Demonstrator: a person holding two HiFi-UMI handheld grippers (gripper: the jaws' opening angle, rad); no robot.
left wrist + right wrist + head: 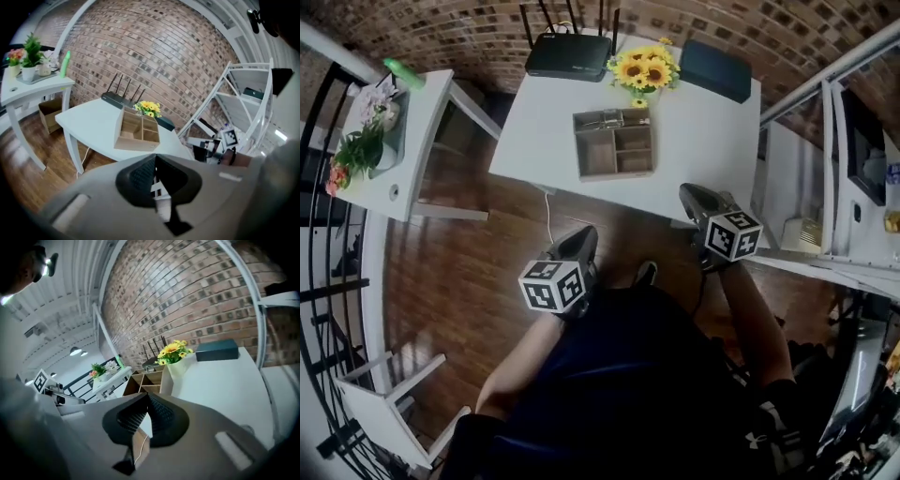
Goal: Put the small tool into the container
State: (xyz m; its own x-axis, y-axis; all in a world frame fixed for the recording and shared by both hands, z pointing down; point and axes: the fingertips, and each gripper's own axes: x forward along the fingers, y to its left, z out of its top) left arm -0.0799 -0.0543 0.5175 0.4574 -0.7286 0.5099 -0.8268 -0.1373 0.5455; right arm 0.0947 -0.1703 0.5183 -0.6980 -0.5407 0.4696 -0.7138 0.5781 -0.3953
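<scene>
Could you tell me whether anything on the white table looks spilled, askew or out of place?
Nothing stands out: the wooden organizer sits flat on the table, the sunflowers stand upright, and nothing is spilled.

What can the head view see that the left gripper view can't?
Only the head view: the white chair on the floor and the person's dark shirt. Only the left gripper view: the jaws of the left gripper, closed with nothing between them. Both: the white table, the wooden container, the sunflowers and the router.
</scene>
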